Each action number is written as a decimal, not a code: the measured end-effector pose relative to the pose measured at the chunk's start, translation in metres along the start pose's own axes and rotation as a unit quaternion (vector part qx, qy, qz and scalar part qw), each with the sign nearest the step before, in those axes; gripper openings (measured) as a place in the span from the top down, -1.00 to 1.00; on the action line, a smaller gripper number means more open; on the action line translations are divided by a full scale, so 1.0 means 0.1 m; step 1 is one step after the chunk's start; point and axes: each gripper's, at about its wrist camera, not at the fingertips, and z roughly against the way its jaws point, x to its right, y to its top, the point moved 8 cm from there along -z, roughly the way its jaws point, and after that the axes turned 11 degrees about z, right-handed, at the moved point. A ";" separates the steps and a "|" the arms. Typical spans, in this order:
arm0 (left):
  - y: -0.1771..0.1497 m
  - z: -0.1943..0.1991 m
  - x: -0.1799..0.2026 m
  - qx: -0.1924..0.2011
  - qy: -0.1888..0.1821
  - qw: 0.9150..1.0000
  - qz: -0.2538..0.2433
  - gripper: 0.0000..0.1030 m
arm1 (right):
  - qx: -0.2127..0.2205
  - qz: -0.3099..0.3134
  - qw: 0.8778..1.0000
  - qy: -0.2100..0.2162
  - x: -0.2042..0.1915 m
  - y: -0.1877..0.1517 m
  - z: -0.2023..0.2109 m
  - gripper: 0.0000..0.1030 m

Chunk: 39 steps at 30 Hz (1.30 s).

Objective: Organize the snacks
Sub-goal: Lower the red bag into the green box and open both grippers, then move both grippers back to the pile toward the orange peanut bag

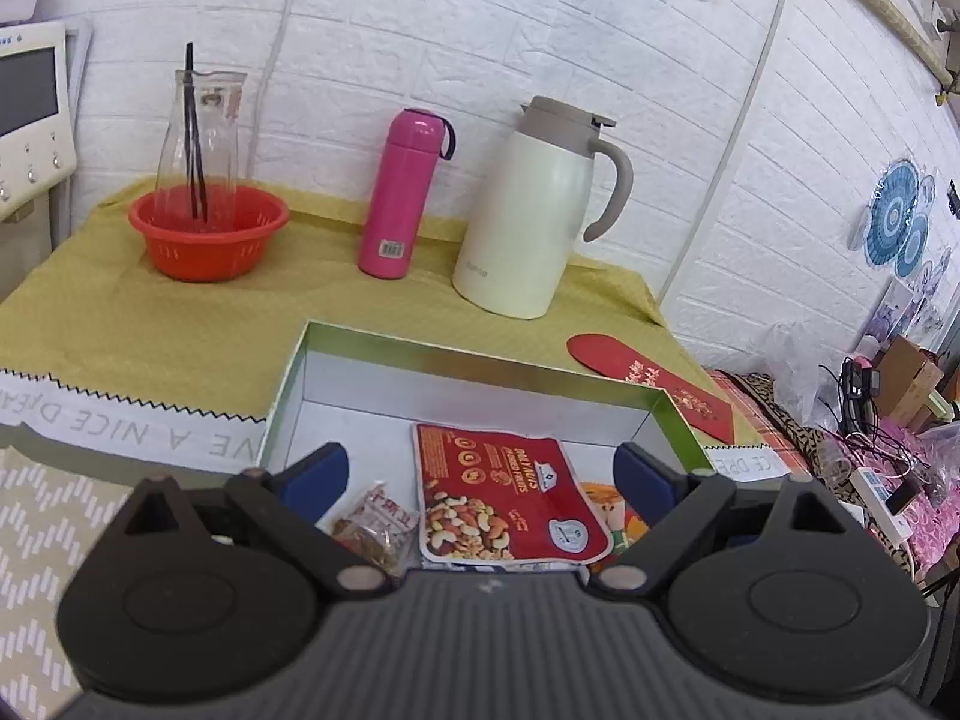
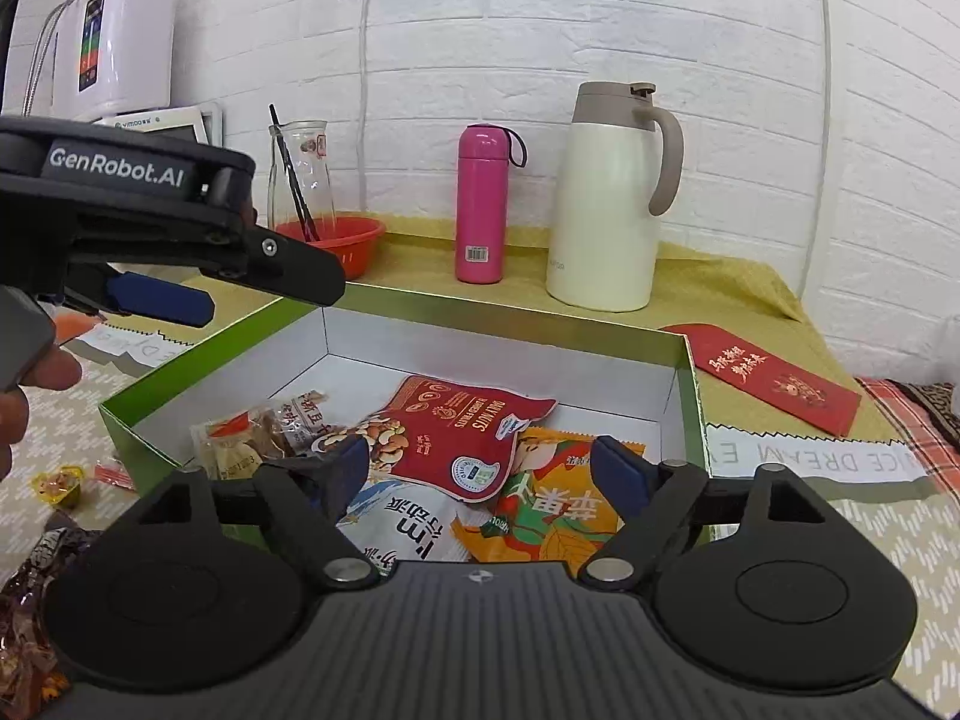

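A green box with a white inside [image 1: 474, 372] [image 2: 492, 348] lies on the table and holds several snack packs. On top lies a red nut pouch [image 1: 504, 492] [image 2: 462, 432]. Beside it are an orange pack [image 2: 552, 504], a white pack [image 2: 408, 531] and small clear-wrapped snacks [image 1: 375, 528] [image 2: 258, 432]. My left gripper [image 1: 483, 474] is open over the box, the red pouch lying loose below its blue pads. It also shows at the left in the right wrist view as the left gripper [image 2: 270, 294]. My right gripper [image 2: 480, 468] is open above the packs and grips nothing.
At the back stand a cream thermal jug [image 1: 528, 210] [image 2: 612, 204], a pink bottle [image 1: 402, 192] [image 2: 483, 204] and a red basket with a glass carafe [image 1: 207, 228] [image 2: 342, 234]. A red envelope [image 1: 654, 384] [image 2: 774, 378] lies right of the box. Loose wrapped snacks [image 2: 57, 483] lie left of it.
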 end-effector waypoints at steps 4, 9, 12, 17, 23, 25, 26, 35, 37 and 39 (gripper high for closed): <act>-0.02 0.12 0.03 0.006 0.006 1.000 -0.009 -0.76 | 0.006 -0.003 1.000 -0.002 -0.02 0.07 0.12 -1.00; -0.04 0.35 0.07 0.012 0.003 1.000 -0.004 -0.76 | 0.021 -0.004 1.000 -0.001 -0.08 0.14 0.35 -1.00; -0.07 0.53 0.10 0.020 0.006 1.000 -0.009 -0.76 | 0.027 0.002 1.000 0.000 -0.13 0.16 0.49 -1.00; -0.17 0.82 0.15 0.022 0.000 1.000 -0.006 -0.76 | 0.036 0.006 0.999 0.004 -0.23 0.15 0.74 -1.00; -0.43 1.18 0.14 0.011 -0.006 1.000 -0.014 -0.76 | 0.015 0.019 1.000 0.006 -0.38 0.01 1.04 -1.00; -0.55 1.33 0.11 0.009 -0.022 1.000 -0.014 -0.76 | 0.008 0.027 1.000 0.010 -0.44 -0.06 1.16 -1.00; -0.60 1.39 0.09 0.006 -0.027 1.000 -0.012 -0.76 | 0.004 0.031 0.999 0.013 -0.47 -0.11 1.23 -1.00; -1.29 1.76 -0.24 -0.018 -0.012 1.000 -0.015 -0.76 | -0.035 0.036 0.997 0.054 -0.81 -0.73 1.64 -1.00; -1.45 1.80 -0.33 -0.032 -0.010 0.999 0.001 -0.76 | -0.043 0.024 0.997 0.063 -0.88 -0.86 1.67 -1.00; -1.59 1.83 -0.40 -0.043 -0.015 0.999 0.012 -0.76 | -0.050 0.011 0.995 0.081 -0.96 -0.95 1.66 -1.00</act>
